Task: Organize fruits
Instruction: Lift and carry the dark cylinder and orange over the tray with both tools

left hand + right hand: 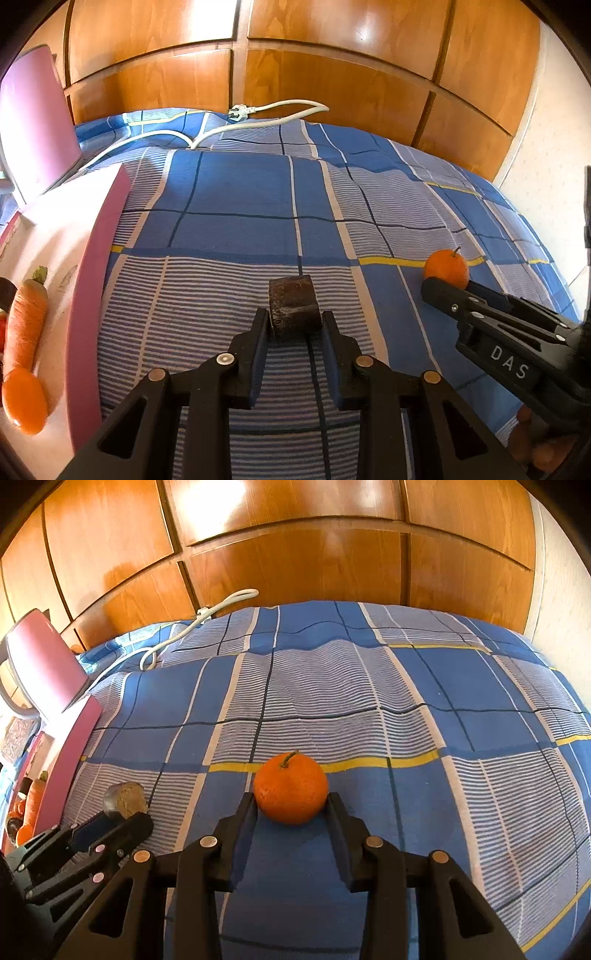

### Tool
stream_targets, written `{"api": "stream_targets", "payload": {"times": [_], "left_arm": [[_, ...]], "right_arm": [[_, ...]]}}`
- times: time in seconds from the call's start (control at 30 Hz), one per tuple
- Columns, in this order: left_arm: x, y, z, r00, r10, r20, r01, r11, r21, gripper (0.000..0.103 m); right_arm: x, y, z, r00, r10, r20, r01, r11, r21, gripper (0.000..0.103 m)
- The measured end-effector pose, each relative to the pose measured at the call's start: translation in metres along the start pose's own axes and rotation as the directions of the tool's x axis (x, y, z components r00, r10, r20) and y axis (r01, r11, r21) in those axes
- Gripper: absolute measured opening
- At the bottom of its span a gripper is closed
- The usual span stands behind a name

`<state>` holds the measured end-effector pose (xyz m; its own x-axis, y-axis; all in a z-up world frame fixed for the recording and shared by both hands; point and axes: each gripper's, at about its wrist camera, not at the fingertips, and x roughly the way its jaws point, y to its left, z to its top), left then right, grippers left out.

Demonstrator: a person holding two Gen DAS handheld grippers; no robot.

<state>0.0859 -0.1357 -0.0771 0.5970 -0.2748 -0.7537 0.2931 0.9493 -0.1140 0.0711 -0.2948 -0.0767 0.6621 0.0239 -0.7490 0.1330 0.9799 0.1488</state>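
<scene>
A dark brown cut chunk of fruit (293,312) lies on the blue checked bedspread, and my left gripper (294,326) is shut on it at the fingertips. It shows from the side in the right wrist view (127,799). An orange tangerine with a stem (291,788) sits between the fingertips of my right gripper (291,803), which touch both its sides. The tangerine also shows in the left wrist view (447,267), behind the right gripper's fingers (461,301).
A pink box (92,266) at the left holds a carrot (26,317) and an orange piece (24,400). Its pink lid (37,122) stands open. A white power cable (258,114) lies at the bed's far edge before the wooden wardrobe (295,66).
</scene>
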Motion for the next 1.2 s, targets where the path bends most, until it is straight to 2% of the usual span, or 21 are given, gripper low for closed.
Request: {"api": "stream_targets", "payload": {"times": [0.5, 0.73, 1.2], "left_arm": [[-0.028, -0.002, -0.020, 0.999, -0.038, -0.027, 0.039, 0.999, 0.018, 0.026], [-0.051, 0.001, -0.019, 0.999, -0.040, 0.021, 0.039, 0.999, 0.024, 0.025], [-0.095, 0.032, -0.012, 0.995, -0.020, 0.097, 0.026, 0.998, -0.053, 0.025]], "right_arm": [[-0.038, -0.001, -0.036, 0.999, 0.042, -0.016, -0.042, 0.999, -0.018, 0.038], [-0.049, 0.020, -0.037, 0.997, 0.082, 0.000, -0.082, 0.995, -0.060, 0.038], [-0.060, 0.057, -0.037, 0.989, 0.148, 0.000, -0.147, 0.983, -0.113, 0.038]]}}
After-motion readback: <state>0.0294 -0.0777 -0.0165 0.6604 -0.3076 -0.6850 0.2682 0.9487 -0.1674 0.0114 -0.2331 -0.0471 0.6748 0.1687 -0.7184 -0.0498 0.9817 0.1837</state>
